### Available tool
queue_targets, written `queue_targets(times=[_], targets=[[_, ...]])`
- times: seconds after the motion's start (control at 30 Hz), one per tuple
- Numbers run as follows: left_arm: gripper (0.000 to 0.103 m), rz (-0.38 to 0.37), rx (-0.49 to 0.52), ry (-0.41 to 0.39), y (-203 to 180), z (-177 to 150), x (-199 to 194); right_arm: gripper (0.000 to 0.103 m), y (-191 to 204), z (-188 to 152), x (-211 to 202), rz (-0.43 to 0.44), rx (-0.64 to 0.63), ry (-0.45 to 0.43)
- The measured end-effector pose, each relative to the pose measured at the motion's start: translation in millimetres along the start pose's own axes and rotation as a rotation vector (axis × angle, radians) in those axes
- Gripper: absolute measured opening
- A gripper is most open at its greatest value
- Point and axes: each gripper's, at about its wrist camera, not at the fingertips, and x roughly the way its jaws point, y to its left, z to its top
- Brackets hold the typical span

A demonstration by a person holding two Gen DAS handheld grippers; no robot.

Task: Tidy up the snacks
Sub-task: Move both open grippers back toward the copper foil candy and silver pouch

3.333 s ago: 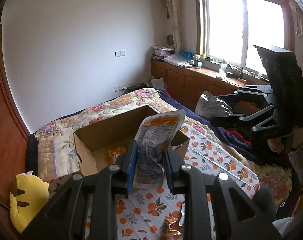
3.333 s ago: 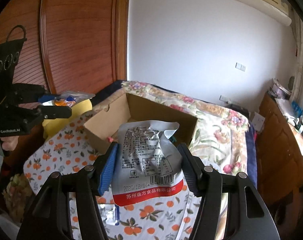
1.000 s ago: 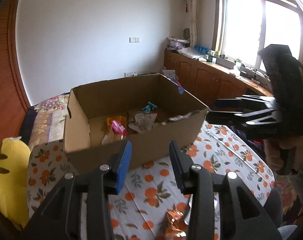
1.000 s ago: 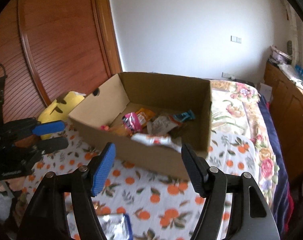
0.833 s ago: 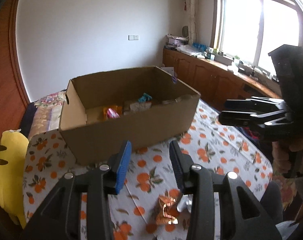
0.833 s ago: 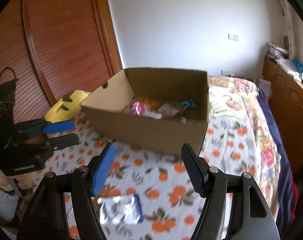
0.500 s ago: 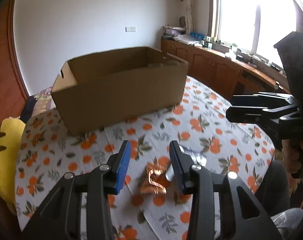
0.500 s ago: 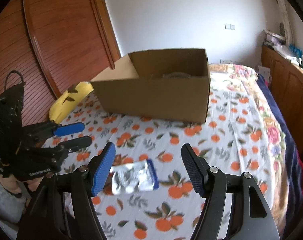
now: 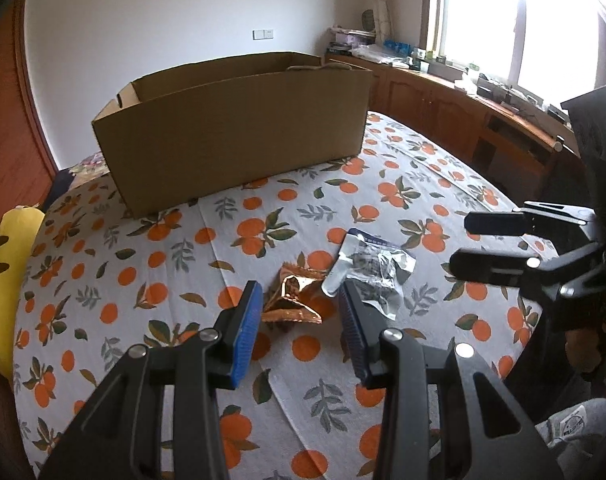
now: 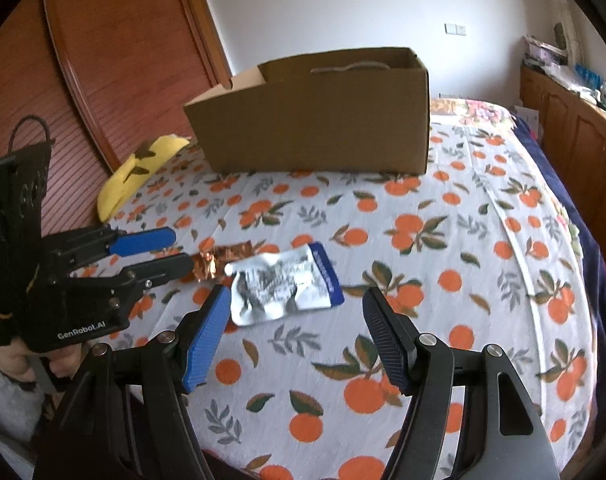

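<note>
The left tongs (image 9: 297, 316) are held spread over the crumpled copper wrapper (image 9: 293, 300); nothing is pinched. The right tongs (image 10: 295, 334) are spread wider, empty, with the silver-and-blue packet (image 10: 283, 286) lying just beyond them. Both snacks lie touching on the bed (image 9: 183, 280), nearer its front edge than the cardboard box (image 9: 239, 128) towards the far edge. Two loose snacks are counted, one box, two tongs. For a clean pick, each wrapper is probably best straddled at a raised crease, so the bedspread isn't caught and the neighbour isn't dragged along.
</note>
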Motion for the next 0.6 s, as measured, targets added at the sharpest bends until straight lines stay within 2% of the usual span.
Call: queue_targets(times=[0.33, 0.6], targets=[[0.038, 0.035, -0.014, 0.044, 8.7, -1.9, 25.8, 0.07, 13.8, -10.3, 13.4, 0.024, -0.01, 0.036], [0.039, 0.017, -0.004, 0.085, 8.5, 1.9, 44.0, 0.07, 20.0, -12.1, 22.2, 0.019, -0.027, 0.052]])
